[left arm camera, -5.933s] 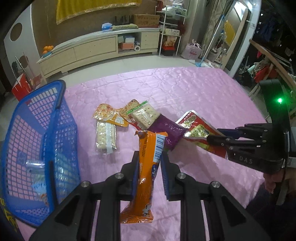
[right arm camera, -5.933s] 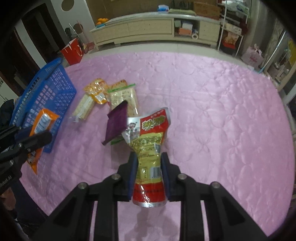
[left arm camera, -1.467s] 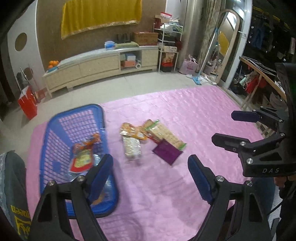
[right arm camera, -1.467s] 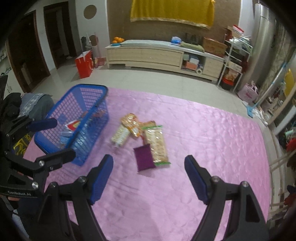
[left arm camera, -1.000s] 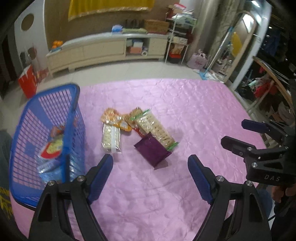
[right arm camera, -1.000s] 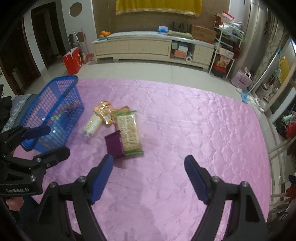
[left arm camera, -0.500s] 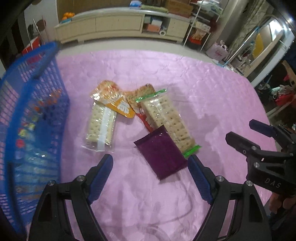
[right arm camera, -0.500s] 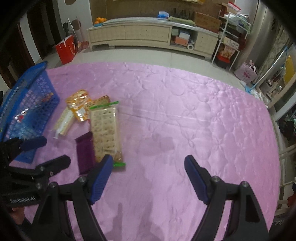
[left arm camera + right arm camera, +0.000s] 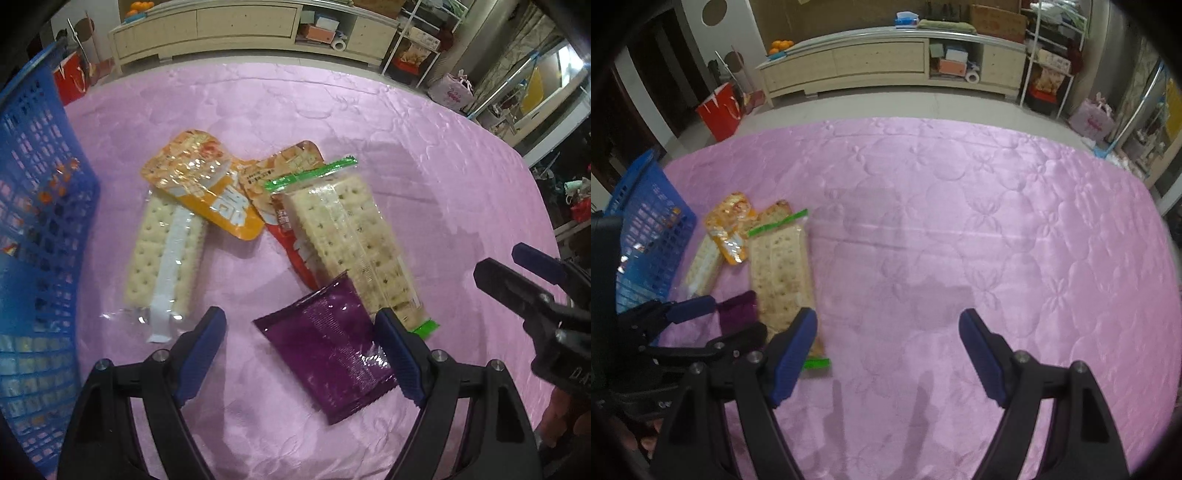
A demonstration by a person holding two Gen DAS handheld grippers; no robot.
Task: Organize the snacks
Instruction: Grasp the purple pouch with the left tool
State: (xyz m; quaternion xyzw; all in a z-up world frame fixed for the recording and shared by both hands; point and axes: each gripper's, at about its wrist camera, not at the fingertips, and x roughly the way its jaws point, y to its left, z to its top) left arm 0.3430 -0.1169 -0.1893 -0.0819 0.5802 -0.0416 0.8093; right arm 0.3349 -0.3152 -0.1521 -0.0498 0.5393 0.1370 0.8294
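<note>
Since the frame half a second back I have brought both tools down and in toward the snack pile, and both now sit much closer to the pink quilt [image 9: 960, 240]. My left gripper [image 9: 303, 354] stands wide and empty, its blue pads straddling the purple packet [image 9: 328, 354], which lies flat toward the near edge of the quilt and touches the long cracker pack [image 9: 351, 243] with green ends. My right gripper [image 9: 886, 354] is likewise wide and empty, with its left pad just beside the near end of that cracker pack. The orange bar and red pouch I held about six seconds ago are out of my tools; coloured packets show through the mesh of the blue basket [image 9: 40, 221] at the left edge. Remaining on the quilt: the purple packet, the long cracker pack, a second cracker pack [image 9: 166, 258], an orange pouch [image 9: 203, 192] and a red packet [image 9: 288, 221] underneath. I judge the purple packet is the next pick.
</note>
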